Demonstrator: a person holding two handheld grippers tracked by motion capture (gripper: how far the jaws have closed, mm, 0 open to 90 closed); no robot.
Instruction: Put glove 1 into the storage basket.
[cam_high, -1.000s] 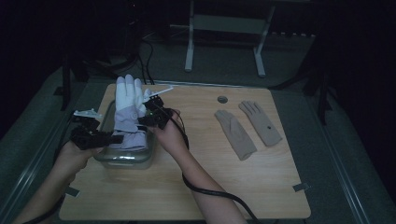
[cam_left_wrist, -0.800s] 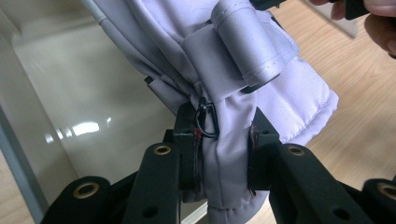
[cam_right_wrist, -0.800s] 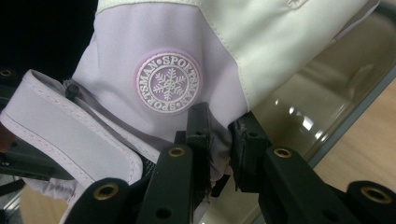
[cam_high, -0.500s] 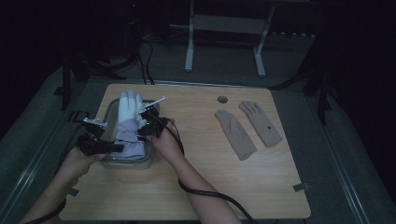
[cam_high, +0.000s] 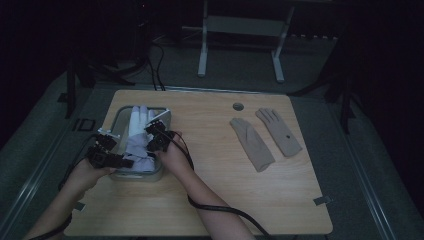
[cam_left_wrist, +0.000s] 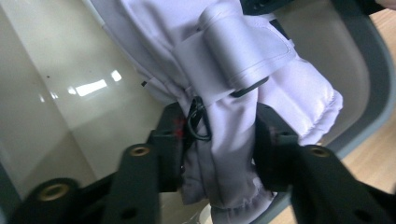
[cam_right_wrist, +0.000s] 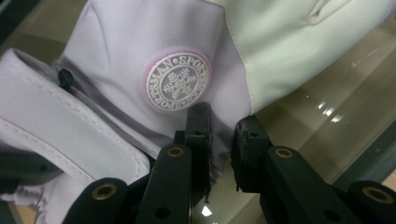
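Two grippers hold one pale lilac ski glove (cam_high: 137, 142) inside a clear plastic bin (cam_high: 162, 120) at the left of the wooden tabletop (cam_high: 210, 190). The left gripper (cam_left_wrist: 219, 154) has its fingers (cam_left_wrist: 273, 149) pinching the gathered cuff of the glove, beside its wrist strap (cam_left_wrist: 233, 60). The right gripper (cam_right_wrist: 219, 135) has its fingers (cam_right_wrist: 198, 135) nearly pressed together on a fold of fabric just below the round snowflake badge (cam_right_wrist: 177, 80). Well apart, two beige gloves (cam_high: 265, 137) lie flat at the right.
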